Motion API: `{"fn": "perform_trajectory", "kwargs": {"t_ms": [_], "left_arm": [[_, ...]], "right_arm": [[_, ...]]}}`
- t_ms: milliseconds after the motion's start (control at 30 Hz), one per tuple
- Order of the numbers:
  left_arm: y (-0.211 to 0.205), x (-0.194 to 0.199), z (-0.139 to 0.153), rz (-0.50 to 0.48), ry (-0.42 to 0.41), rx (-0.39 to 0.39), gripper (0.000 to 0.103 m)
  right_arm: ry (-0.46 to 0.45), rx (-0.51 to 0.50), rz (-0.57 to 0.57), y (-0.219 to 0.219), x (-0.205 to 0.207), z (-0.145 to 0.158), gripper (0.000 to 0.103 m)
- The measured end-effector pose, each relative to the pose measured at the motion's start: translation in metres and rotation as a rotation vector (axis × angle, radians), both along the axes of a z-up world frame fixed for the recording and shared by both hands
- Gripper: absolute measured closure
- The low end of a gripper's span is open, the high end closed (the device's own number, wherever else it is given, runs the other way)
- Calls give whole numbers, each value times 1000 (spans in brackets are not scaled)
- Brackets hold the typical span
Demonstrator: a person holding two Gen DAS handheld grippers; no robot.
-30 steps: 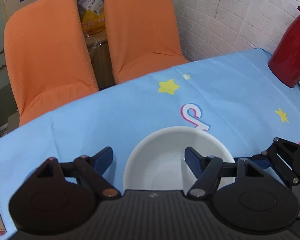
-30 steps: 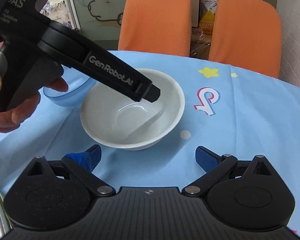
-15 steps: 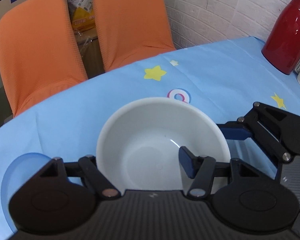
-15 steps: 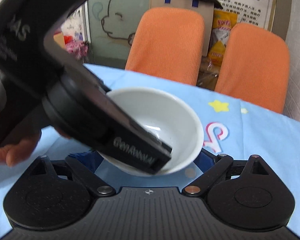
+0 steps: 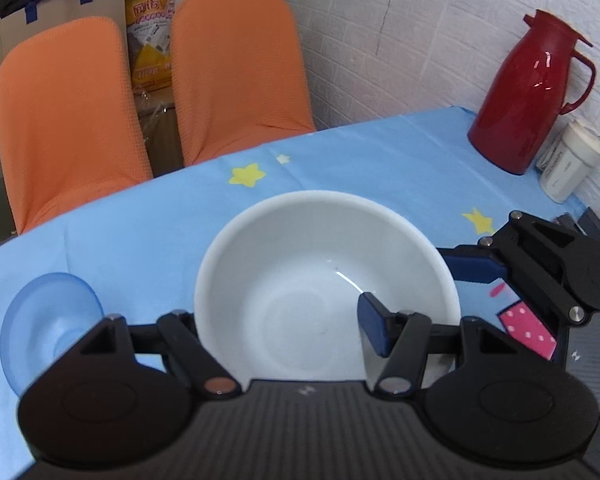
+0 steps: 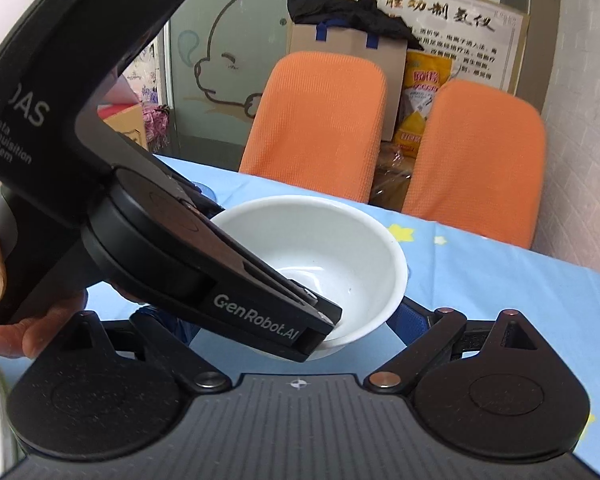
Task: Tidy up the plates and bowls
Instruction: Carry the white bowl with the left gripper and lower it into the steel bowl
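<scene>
A white bowl (image 5: 312, 280) hangs just above the blue star-print tablecloth (image 5: 380, 160), held from two sides. My left gripper (image 5: 284, 324) is shut on its near wall: the right pad (image 5: 374, 328) sits inside the bowl, and the left finger is hidden outside it. My right gripper (image 6: 286, 318) is shut across the lower outside of the white bowl (image 6: 320, 248), a blue pad (image 6: 410, 316) on its right side. The left gripper's body crosses in front in the right wrist view. A translucent blue bowl (image 5: 48, 320) rests on the cloth to the left.
A red thermos jug (image 5: 528, 96) and a white container (image 5: 568, 164) stand at the table's far right by the brick wall. Two orange chairs (image 5: 236, 72) line the far edge. A pink dotted item (image 5: 528, 328) lies under the right gripper. A hand (image 6: 20, 320) grips the left tool.
The bowl sat on the cloth with both grippers open near it. The left pad went inside, the right jaws narrowed around it, and bowl and both grippers rose.
</scene>
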State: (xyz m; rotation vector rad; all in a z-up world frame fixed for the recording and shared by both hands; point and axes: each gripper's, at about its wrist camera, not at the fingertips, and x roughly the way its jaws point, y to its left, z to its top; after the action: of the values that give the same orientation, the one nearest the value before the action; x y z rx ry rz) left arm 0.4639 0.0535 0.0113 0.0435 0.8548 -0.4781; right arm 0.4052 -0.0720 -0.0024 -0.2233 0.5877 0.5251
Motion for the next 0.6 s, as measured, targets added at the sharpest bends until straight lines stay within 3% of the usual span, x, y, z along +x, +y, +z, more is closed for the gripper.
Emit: {"fn": "perform_trajectory", "kwargs": {"t_ms": [267, 433, 600], "left_arm": [[-39, -117, 16, -35, -10, -64, 43], [-51, -181, 6, -51, -22, -42, 43], [-57, -213, -12, -53, -9, -1, 42]], "right_arm": [[-69, 15, -58, -27, -119, 21, 19], [-58, 33, -86, -50, -180, 16, 19], [-43, 24, -104, -53, -211, 2, 19]]}}
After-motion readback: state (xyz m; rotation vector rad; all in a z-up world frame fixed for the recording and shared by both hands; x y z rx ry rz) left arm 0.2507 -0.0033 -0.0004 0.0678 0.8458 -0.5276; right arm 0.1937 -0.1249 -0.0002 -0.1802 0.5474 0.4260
